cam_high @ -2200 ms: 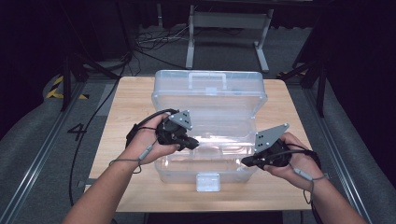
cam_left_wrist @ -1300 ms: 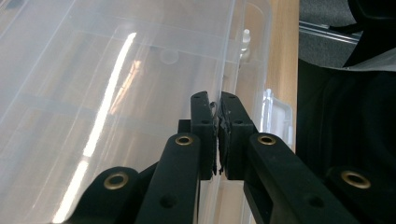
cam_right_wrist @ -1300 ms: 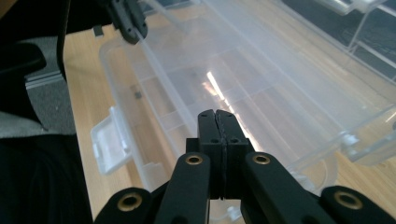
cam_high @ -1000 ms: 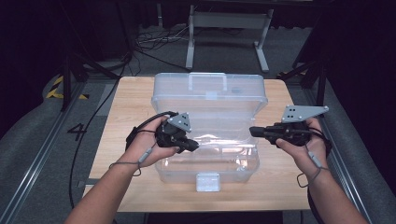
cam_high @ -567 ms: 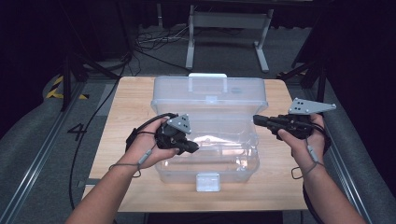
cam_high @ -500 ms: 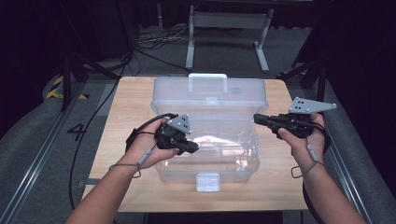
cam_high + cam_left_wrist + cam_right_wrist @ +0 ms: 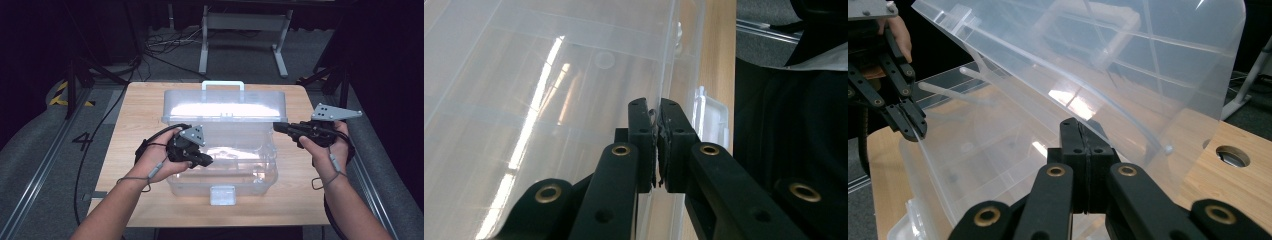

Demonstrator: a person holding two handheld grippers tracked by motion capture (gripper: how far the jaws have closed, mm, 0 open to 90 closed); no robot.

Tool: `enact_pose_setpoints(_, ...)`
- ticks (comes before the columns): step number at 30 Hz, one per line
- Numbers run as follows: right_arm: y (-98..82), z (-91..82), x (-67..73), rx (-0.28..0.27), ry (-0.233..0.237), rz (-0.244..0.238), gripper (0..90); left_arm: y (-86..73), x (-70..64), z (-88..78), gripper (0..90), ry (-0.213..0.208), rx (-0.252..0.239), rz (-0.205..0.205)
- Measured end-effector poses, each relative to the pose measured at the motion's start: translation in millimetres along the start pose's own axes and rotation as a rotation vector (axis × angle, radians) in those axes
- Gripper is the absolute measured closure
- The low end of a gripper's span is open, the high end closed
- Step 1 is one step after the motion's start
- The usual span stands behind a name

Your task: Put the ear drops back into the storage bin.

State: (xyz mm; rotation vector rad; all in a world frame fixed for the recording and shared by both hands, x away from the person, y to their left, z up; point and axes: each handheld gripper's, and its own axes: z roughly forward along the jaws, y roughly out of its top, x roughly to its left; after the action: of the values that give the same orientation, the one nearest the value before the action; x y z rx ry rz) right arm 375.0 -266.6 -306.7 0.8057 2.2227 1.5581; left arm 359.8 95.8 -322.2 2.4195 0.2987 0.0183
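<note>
On the light wooden table (image 7: 140,107), a large clear plastic storage box (image 7: 225,165) is standing with its clear hinged lid (image 7: 225,107) raised and leaning toward the far side. A white handle (image 7: 223,85) is sitting on top of the lid, and a white latch (image 7: 223,195) is hanging on the near wall. The left gripper (image 7: 658,131) is pinching the box's thin left wall, with its jaws pressed on the plastic. The right gripper (image 7: 1081,145) is resting at the right edge of the lid, with its jaws together and nothing between them.
</note>
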Motion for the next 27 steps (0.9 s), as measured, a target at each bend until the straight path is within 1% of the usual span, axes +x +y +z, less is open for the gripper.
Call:
enact_pose_setpoints(4,-0.5,-0.8,0.3,-0.004,0.0,0.002,90.0,-0.1,0.3,0.0,85.5,-0.001,-0.002,-0.003)
enact_pose_setpoints(6,-0.5,-1.0,0.7,-0.001,0.0,0.001,90.0,-0.5,1.3,-0.6,84.0,-0.011,-0.01,-0.016)
enact_pose_setpoints(7,-0.6,-1.1,0.9,-0.001,0.001,0.001,90.0,-0.8,2.0,-2.2,82.9,-0.021,-0.019,-0.02)
enact_pose_setpoints(8,-0.6,-1.2,1.3,-0.001,0.002,-0.001,90.0,-1.6,2.5,-4.4,82.1,-0.029,-0.044,-0.027)
enact_pose_setpoints(10,-1.1,-1.4,2.8,0.003,0.001,-0.006,90.0,-2.9,2.6,-9.1,82.0,-0.032,-0.065,-0.039)
enact_pose_setpoints(13,-1.9,-1.7,4.4,-0.001,0.003,-0.009,90.0,-5.3,2.6,-16.9,82.7,-0.016,-0.099,-0.055)
enact_pose_setpoints(15,-2.3,-2.0,5.2,0.0,0.001,-0.011,90.0,-6.7,2.6,-21.5,83.1,-0.014,-0.112,-0.058)
enact_pose_setpoints(20,-2.1,-3.9,7.5,0.004,0.006,-0.02,90.0,-12.2,0.7,-33.4,84.0,0.019,-0.159,-0.075)
enact_pose_setpoints(24,-2.0,-6.6,10.3,0.009,0.004,-0.032,90.0,-19.0,0.8,-43.6,85.9,0.047,-0.203,-0.11)
enact_pose_setpoints(27,-3.1,-7.7,11.5,0.011,0.007,-0.038,90.0,-26.8,2.4,-51.2,86.8,0.071,-0.243,-0.147)
